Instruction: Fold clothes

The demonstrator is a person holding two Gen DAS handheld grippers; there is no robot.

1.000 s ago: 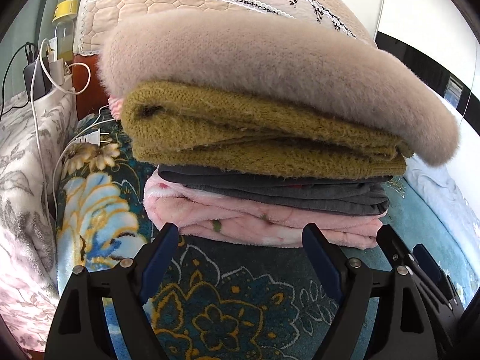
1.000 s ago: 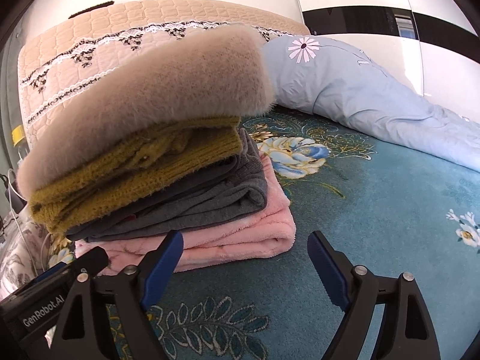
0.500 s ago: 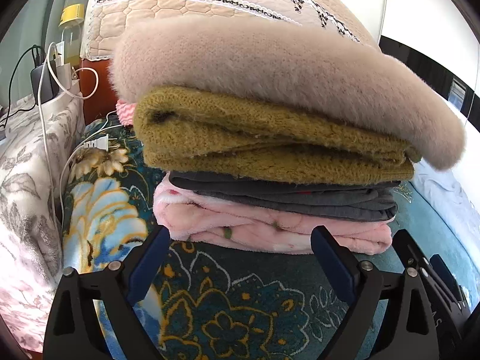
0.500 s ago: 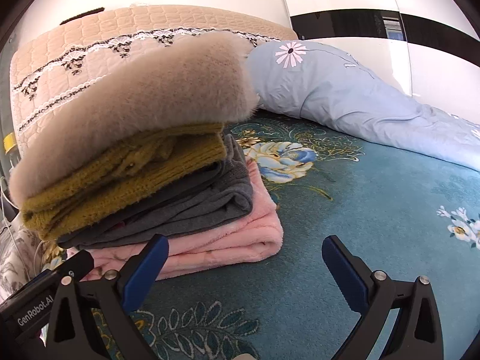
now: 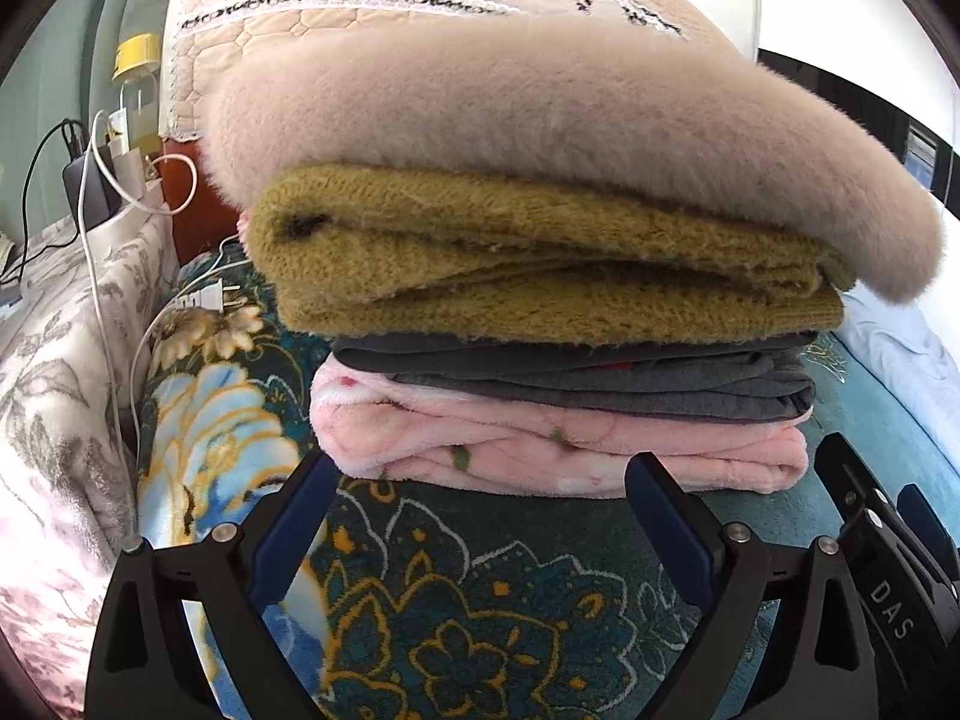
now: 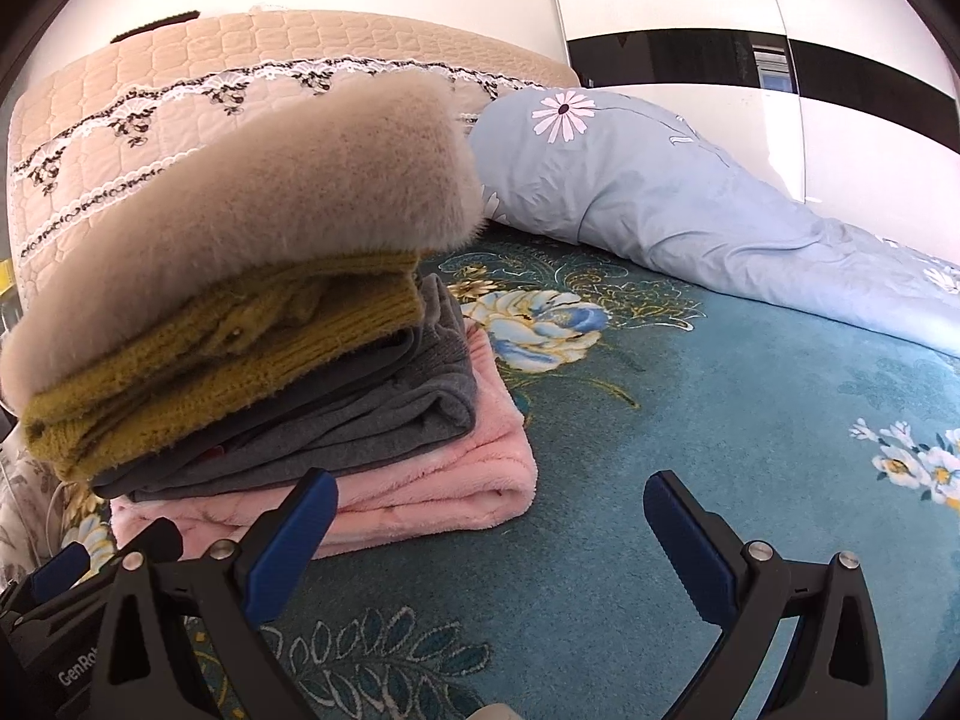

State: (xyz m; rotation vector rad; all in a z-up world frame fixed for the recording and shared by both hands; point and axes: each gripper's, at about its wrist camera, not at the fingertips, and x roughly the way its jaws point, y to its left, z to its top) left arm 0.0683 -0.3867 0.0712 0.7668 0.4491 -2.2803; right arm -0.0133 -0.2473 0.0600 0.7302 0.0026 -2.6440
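Fleecy beige garment (image 5: 540, 138) tops the folded stack (image 5: 558, 396) on the teal bedspread (image 6: 720, 420); left gripper (image 5: 480, 480) and right gripper (image 6: 489, 498), just opened wide, hold nothing; stacking looks finished; next, find another unfolded piece.

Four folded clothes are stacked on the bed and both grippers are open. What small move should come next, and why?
Probably draw both grippers back. The left gripper and right gripper, jaws just opened, hold nothing, and the fluffy beige garment already lies on the mustard knitted sweater, dark grey garment and pink fleece garment.
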